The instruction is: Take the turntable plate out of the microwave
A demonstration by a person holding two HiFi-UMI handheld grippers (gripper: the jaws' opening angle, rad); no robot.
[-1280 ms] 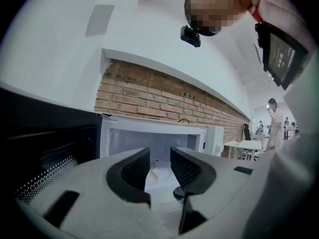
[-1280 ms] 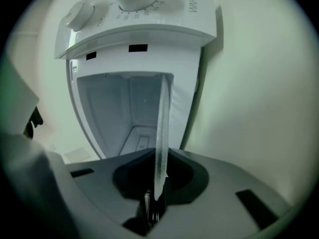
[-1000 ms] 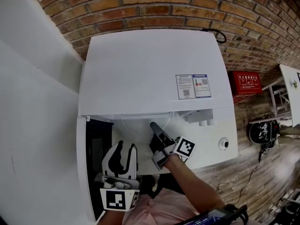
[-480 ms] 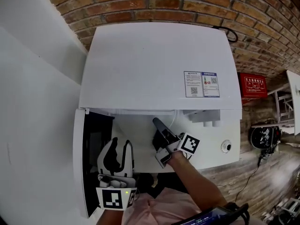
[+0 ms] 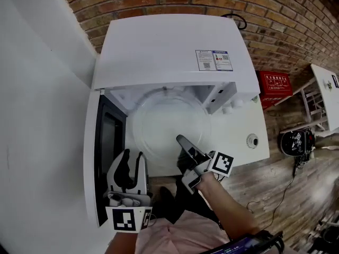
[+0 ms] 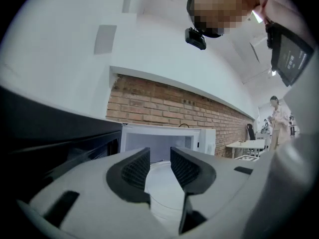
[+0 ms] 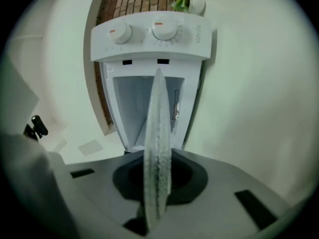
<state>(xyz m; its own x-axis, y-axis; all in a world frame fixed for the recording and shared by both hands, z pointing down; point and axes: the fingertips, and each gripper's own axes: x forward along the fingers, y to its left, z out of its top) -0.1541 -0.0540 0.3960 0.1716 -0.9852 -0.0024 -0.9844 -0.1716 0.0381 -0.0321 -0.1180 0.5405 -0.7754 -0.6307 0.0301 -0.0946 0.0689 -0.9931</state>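
Note:
The round clear glass turntable plate (image 5: 165, 121) lies flat, partly drawn out of the open front of the white microwave (image 5: 169, 46). My right gripper (image 5: 184, 143) is shut on the plate's near rim. In the right gripper view the plate (image 7: 158, 133) stands edge-on between the pressed jaws of that gripper (image 7: 158, 185), with the microwave's two knobs (image 7: 142, 31) beyond. My left gripper (image 5: 132, 160) is open by the plate's near-left edge. In the left gripper view the left gripper (image 6: 159, 166) has a gap between its jaws, through which the plate (image 6: 164, 198) shows.
The microwave door (image 5: 106, 157) stands swung open at the left, close to my left gripper. A white wall (image 5: 42, 115) runs down the left and a brick wall (image 5: 212, 4) is behind. A red box (image 5: 276, 83) and a wooden floor (image 5: 296, 194) lie to the right.
The plate has slid out of the cavity toward me with the right gripper clamped on its rim. Both grippers have drawn back from the microwave.

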